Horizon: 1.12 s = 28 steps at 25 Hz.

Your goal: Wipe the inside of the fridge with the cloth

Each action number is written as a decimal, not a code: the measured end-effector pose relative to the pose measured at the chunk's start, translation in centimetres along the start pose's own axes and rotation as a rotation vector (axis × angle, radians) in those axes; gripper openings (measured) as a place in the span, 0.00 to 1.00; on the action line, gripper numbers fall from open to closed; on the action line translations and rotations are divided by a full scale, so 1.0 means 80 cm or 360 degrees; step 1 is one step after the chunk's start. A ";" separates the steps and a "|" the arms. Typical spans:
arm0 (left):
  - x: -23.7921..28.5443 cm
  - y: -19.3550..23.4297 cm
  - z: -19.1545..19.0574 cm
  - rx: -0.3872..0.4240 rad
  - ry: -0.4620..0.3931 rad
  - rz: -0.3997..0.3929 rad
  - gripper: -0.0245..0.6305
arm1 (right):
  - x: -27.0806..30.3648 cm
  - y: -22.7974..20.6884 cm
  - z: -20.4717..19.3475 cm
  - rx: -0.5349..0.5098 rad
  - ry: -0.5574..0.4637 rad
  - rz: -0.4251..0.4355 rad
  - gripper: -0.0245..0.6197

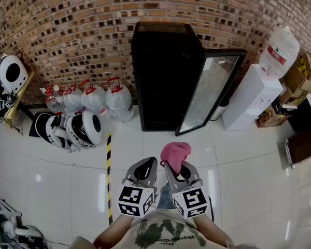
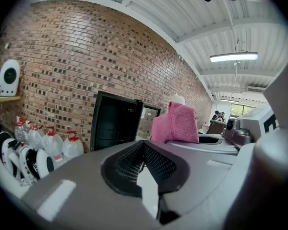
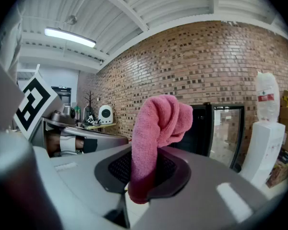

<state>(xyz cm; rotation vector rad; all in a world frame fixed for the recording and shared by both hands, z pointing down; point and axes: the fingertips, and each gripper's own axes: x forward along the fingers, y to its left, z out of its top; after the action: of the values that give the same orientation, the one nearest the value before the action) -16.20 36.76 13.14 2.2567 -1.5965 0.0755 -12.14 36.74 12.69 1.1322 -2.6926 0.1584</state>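
Note:
A black fridge (image 1: 166,77) stands against the brick wall, its glass door (image 1: 210,90) swung open to the right. It also shows far ahead as the fridge (image 2: 114,123) in the left gripper view and the fridge (image 3: 201,128) in the right gripper view. A pink cloth (image 1: 175,153) sticks up from my right gripper (image 1: 172,166), which is shut on it; the cloth (image 3: 156,133) rises between the jaws. My left gripper (image 1: 145,166) is shut and holds nothing, close beside the right one. Both grippers are well in front of the fridge, above the white floor.
Several water jugs (image 1: 93,98) and white helmets (image 1: 72,128) lie left of the fridge. A white water dispenser (image 1: 256,95) with a bottle stands right of the door, with boxes (image 1: 295,82) behind. A yellow-black tape strip (image 1: 108,170) marks the floor.

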 end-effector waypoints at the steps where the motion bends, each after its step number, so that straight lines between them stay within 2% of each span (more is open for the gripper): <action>1: 0.010 0.006 0.005 0.0005 0.0000 0.0004 0.05 | 0.010 -0.006 0.001 0.0002 0.0004 0.0003 0.12; 6: 0.067 0.030 0.035 0.0035 -0.0010 0.0024 0.05 | 0.063 -0.046 0.019 -0.0023 -0.0011 0.0026 0.12; 19: 0.251 0.060 0.131 0.0080 -0.0055 0.0100 0.05 | 0.189 -0.194 0.095 -0.0125 -0.0074 0.0129 0.12; 28: 0.312 0.106 0.156 0.0094 -0.0063 0.0241 0.05 | 0.264 -0.241 0.113 -0.0133 -0.0130 0.0218 0.12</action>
<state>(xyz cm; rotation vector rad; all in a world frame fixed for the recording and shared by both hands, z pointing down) -17.24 7.76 10.16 2.1896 -1.8069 0.1200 -14.12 7.04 9.26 0.9510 -2.8200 0.0210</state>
